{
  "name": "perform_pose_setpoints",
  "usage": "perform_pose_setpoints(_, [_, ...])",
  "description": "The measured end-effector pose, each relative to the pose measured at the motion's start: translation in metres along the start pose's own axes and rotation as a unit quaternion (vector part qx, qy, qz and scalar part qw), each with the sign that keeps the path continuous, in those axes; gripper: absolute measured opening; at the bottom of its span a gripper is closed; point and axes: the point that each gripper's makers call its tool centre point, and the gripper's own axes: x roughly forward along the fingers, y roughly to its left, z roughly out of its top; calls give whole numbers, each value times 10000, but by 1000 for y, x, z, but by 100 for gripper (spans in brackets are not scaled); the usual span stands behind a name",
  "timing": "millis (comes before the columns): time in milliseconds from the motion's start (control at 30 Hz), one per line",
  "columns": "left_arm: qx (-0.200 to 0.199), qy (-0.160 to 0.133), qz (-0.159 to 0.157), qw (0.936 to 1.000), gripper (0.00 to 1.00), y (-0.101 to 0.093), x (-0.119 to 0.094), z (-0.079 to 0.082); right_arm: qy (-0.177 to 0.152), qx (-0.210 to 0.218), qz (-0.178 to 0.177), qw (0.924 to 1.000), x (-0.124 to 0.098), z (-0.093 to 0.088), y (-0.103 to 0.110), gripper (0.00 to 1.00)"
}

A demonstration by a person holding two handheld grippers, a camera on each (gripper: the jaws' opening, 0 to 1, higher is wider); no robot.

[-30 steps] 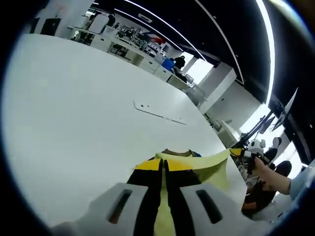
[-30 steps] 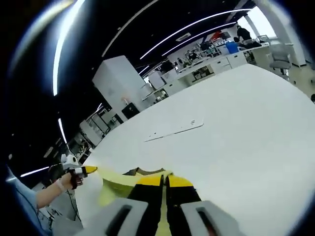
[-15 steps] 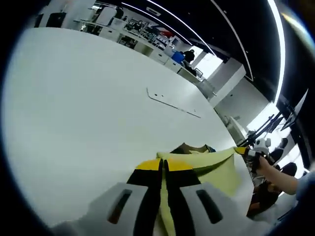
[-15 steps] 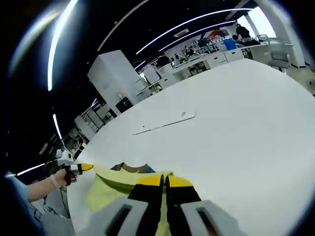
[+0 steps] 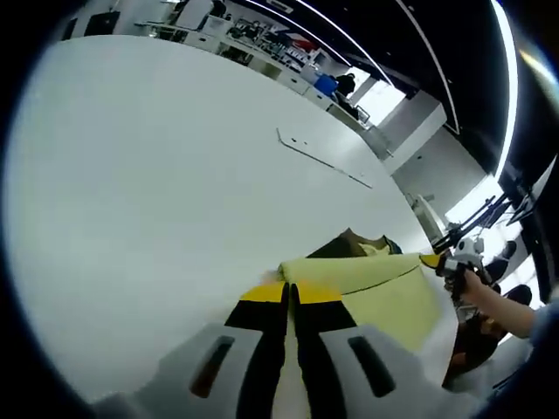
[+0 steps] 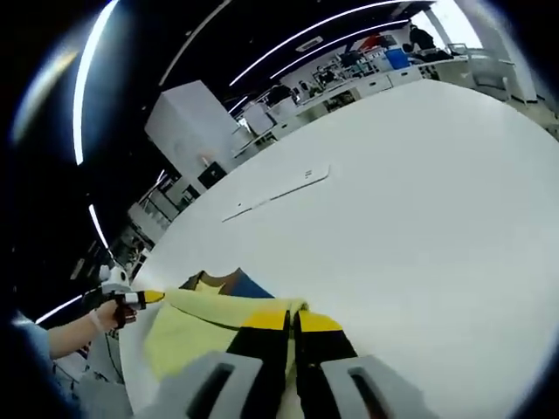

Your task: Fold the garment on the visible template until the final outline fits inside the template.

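A: Where does the fold stand?

B: By the look of it, midway through one fold. The yellow garment (image 5: pixel 376 288) lies at the near end of the white worktop (image 5: pixel 148 192), and each hand-held gripper is pinching an end of one edge. In the left gripper view, the left hand-held gripper (image 5: pixel 291 297) has its jaws pressed together with yellow cloth caught between the tips. In the right gripper view, the right hand-held gripper (image 6: pixel 291 321) is closed in the same way on the garment (image 6: pixel 196 327).

A: So the edge is stretched between them?

B: Yes. It runs taut from one pair of jaws to the other. The right hand-held gripper also appears at the far right of the left gripper view (image 5: pixel 437 261), with a hand (image 5: pixel 476 284) behind it. The left one appears at the left of the right gripper view (image 6: pixel 147 297). Beyond the held edge, a brown and blue patch (image 6: pixel 227 284) of the garment peeks out, perhaps a collar.

A: And the template?

B: It cannot be made out. Only a thin flat strip (image 5: pixel 323 159) lies farther along the worktop, well apart from the cloth. Whether the outline fits cannot be judged. The held edge has yet to be laid down, and more folds may be needed.
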Motion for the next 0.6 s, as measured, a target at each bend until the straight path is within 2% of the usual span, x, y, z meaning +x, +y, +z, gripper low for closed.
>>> perform_pose_setpoints(300, [9, 13, 103, 9999, 0, 4, 4, -2, 76, -19, -30, 10000, 4, -4, -6, 0])
perform_pose_setpoints(467, [454, -112, 76, 9989, 0, 0, 4, 0, 41, -229, 44, 9997, 3, -3, -2, 0])
perform_pose_setpoints(533, [593, -184, 53, 9981, 0, -2, 3, 1, -85, -283, 175, 9994, 2, 1, 5, 0])
perform_pose_setpoints(567, [645, -210, 38, 9977, 1, -4, 2, 2, -150, -267, 334, 9990, 0, 2, 9, 5])
perform_pose_setpoints(600, [684, -229, 16, 9974, 7, -5, 2, 2, -149, -270, 308, 9990, -1, 2, 8, 12])
